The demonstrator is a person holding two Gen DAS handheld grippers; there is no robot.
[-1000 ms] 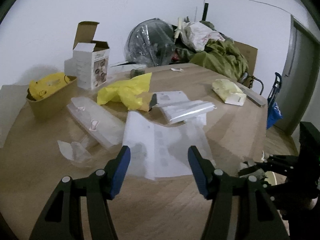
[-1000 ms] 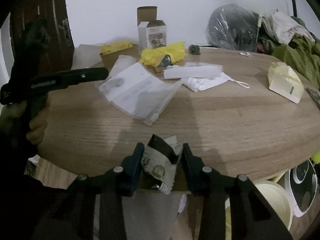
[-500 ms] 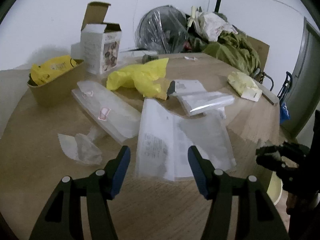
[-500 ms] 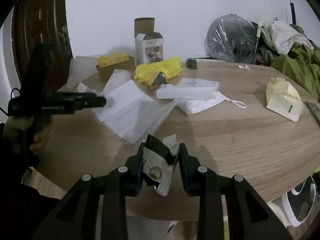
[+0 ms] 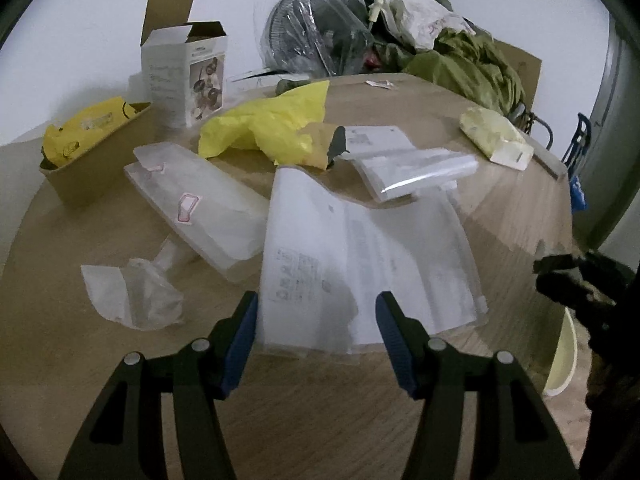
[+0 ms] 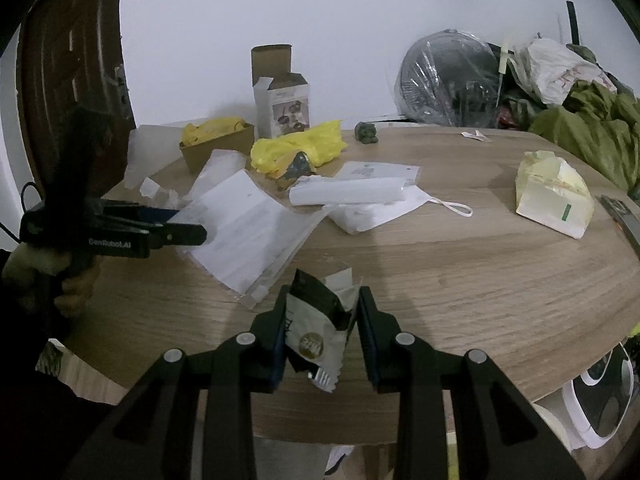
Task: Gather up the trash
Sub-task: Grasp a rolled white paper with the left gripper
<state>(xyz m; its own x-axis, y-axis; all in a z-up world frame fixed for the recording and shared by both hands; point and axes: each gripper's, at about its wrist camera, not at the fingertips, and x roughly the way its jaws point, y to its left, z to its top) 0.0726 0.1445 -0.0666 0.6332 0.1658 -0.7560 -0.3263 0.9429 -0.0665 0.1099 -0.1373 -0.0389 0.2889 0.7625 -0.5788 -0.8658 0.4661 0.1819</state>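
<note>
The right gripper (image 6: 322, 330) is clamped on a crumpled black-and-white wrapper (image 6: 318, 330), held above the near edge of the wooden table (image 6: 460, 264); its jaws have just been closing on it. The left gripper (image 5: 316, 332) stands open with nothing pinched. Straight ahead of its tips, just beyond them, lies a large clear plastic bag (image 5: 360, 256), its long axis running away from the tool. The left hand is plainly the nearer one to it. Farther off, past the bag, sit a yellow bag (image 5: 268, 128) and an open carton (image 5: 184, 76).
</note>
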